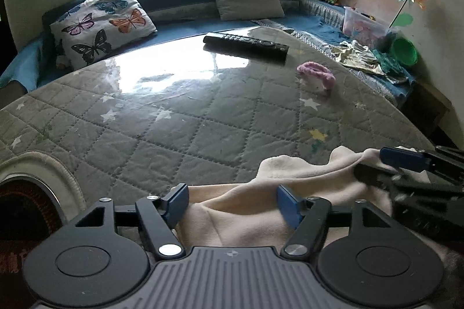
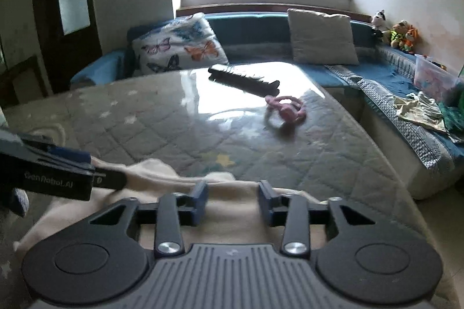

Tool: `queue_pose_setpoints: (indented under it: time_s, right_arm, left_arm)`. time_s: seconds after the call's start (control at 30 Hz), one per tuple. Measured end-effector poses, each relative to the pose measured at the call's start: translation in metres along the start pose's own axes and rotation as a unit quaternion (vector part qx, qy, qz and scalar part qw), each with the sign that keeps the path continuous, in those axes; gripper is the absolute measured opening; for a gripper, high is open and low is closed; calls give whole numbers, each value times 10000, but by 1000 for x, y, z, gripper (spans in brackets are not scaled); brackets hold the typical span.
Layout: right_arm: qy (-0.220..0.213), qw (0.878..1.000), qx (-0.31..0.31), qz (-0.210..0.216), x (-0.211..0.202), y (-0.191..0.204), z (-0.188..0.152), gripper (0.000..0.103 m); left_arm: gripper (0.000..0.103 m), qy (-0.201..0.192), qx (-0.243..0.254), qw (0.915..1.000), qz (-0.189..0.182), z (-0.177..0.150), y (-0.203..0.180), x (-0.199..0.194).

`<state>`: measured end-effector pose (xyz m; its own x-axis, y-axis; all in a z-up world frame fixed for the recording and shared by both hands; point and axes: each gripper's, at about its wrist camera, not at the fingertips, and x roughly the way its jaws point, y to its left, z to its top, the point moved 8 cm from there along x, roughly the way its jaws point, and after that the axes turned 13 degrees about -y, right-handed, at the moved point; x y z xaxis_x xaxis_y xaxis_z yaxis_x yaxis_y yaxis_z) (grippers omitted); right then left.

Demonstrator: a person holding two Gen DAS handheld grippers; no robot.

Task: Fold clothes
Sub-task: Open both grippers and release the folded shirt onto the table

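Here, a cream garment (image 1: 290, 210) lies rumpled at the near edge of the table (image 1: 174, 129), which wears a quilted star-print cover under clear sheet. Left gripper (image 1: 232, 200): fingers spread wide, cloth between and under them, not pinched. Right gripper (image 2: 233, 198): fingers also parted, poised over the same cloth, nothing clamped. Each gripper shows in the other's view, just beside it over the garment.

Fold state unclear: the ridges and bunching fit either a piece being spread flat or one part-way through a fold.

Judgement on handling: soft fleece-like fabric will sag and drag. Each gripper should close on a single edge layer, not a bunch, and the pair should keep level and taut so the cloth does not twist.

Farther off on the table: remote (image 1: 246, 43), pink scrunchie (image 1: 316, 74), well apart from the work.
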<state>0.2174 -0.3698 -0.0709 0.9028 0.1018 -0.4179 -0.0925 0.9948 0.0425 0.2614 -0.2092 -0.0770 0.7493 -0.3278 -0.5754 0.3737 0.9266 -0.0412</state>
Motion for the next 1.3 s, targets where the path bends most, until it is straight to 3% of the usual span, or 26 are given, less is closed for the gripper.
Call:
queue_pose_setpoints:
  time_s: [0.5, 0.97, 1.3]
  right_arm:
    - [-40, 9999, -21, 129, -42, 12, -7, 63]
    - [28, 10000, -7, 22, -80, 14, -34, 71]
    - [-1, 10000, 72, -40, -107, 10, -46, 74]
  left_arm:
    - [91, -229, 339, 9992, 45, -2, -11, -18]
    - [100, -359, 435, 9983, 113, -11, -15, -45]
    - [103, -445, 244, 9986, -179, -20, -14, -66]
